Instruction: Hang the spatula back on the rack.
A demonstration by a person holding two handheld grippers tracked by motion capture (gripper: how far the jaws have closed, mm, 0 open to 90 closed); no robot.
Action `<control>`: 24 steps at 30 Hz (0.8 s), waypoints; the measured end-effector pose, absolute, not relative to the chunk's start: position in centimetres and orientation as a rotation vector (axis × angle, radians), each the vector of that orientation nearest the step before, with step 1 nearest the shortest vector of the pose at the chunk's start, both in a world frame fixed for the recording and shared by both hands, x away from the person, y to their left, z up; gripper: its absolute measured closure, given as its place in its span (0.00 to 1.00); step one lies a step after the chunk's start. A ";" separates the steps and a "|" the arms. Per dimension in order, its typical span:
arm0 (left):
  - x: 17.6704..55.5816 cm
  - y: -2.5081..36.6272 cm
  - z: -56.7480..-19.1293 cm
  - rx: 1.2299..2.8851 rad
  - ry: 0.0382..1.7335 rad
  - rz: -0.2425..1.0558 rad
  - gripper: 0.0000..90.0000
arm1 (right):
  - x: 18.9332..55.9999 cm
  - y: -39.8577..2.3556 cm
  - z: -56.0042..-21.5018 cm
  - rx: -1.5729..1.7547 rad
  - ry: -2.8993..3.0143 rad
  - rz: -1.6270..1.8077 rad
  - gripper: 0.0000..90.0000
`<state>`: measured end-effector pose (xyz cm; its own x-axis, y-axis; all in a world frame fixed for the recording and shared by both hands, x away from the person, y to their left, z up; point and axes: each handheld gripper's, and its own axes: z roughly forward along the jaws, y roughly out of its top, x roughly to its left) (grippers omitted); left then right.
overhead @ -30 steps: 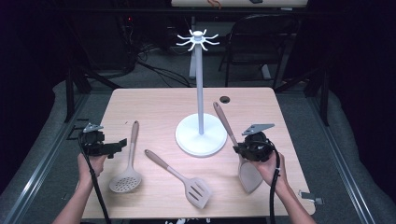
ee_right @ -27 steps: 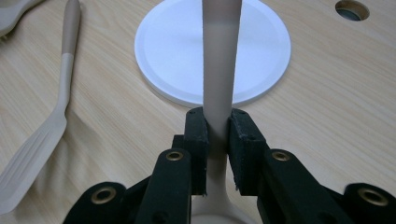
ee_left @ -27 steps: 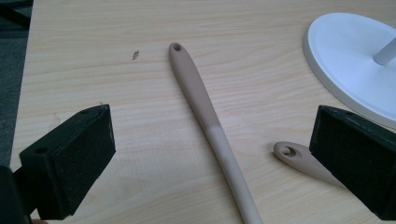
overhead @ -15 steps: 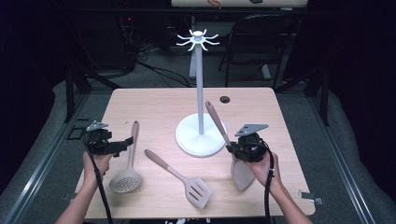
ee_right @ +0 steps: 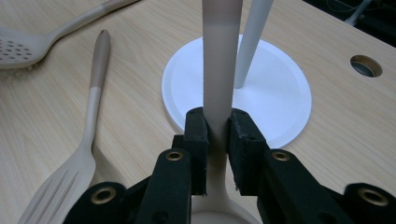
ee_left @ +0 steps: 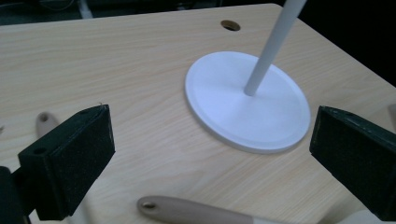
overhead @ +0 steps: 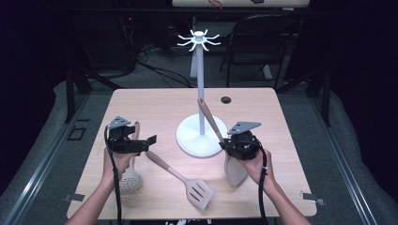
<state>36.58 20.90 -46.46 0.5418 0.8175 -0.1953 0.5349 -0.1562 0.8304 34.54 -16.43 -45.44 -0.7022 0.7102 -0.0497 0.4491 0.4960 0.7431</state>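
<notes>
A white utensil stand (overhead: 202,136) with a tall pole (overhead: 200,84) and hooks (overhead: 199,40) on top is at the table's middle. My right gripper (overhead: 227,143) (ee_right: 217,140) is shut on the beige handle of a spoon (ee_right: 219,60). The handle (overhead: 209,117) leans up toward the pole, and the spoon's bowl (overhead: 234,172) hangs below the hand. My left gripper (overhead: 148,142) (ee_left: 210,158) is open wide above the table and holds nothing. It faces the stand's base (ee_left: 247,102). A slotted spatula (overhead: 197,192) (ee_right: 70,182) lies between the hands. A skimmer (overhead: 129,180) (ee_right: 23,46) lies under the left hand.
The spatula's handle end (ee_left: 187,210) lies just below the left jaws, and the skimmer's handle end (ee_left: 44,123) is beside the left pad. A cable hole (overhead: 226,100) (ee_right: 366,65) is behind the stand. Dark chairs and cables stand beyond the table's far edge.
My left gripper has moved right and up, away from the table's left edge toward the stand. My right gripper has shifted a little left with the spoon, bringing its handle closer to the pole.
</notes>
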 end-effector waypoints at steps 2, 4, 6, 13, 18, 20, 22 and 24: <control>36.7 20.1 -46.3 1.829 1.095 0.361 0.00 | 34.7 -16.2 -45.5 0.973 2.392 1.048 0.87; 36.9 19.3 -46.1 1.828 1.075 0.338 0.00 | 34.9 -15.9 -45.5 0.969 2.389 1.046 0.87; 36.9 18.9 -46.1 1.830 1.069 0.323 0.00 | 35.0 -15.6 -45.4 0.968 2.386 1.049 0.87; 37.3 15.5 -45.7 1.828 0.968 0.228 0.00 | 35.3 -14.3 -45.3 0.957 2.380 1.068 0.87; 37.4 13.3 -45.5 1.836 0.907 0.184 0.06 | 35.5 -13.7 -45.2 0.950 2.394 1.059 0.87; 37.5 12.7 -45.5 1.830 0.891 0.162 0.14 | 35.6 -13.4 -45.2 0.945 2.393 1.060 0.87; 37.6 12.1 -45.5 1.818 0.879 0.142 0.17 | 35.6 -13.3 -45.2 0.939 2.400 1.062 0.87; 37.7 11.9 -45.4 1.813 0.872 0.135 0.20 | 35.7 -13.0 -45.2 0.935 2.399 1.066 0.87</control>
<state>37.66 11.89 -45.45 0.7257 0.6173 -0.3038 0.4962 -0.1636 0.8527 35.65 -13.01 -45.25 -0.7195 0.6927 -0.0504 0.4267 0.4981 0.7549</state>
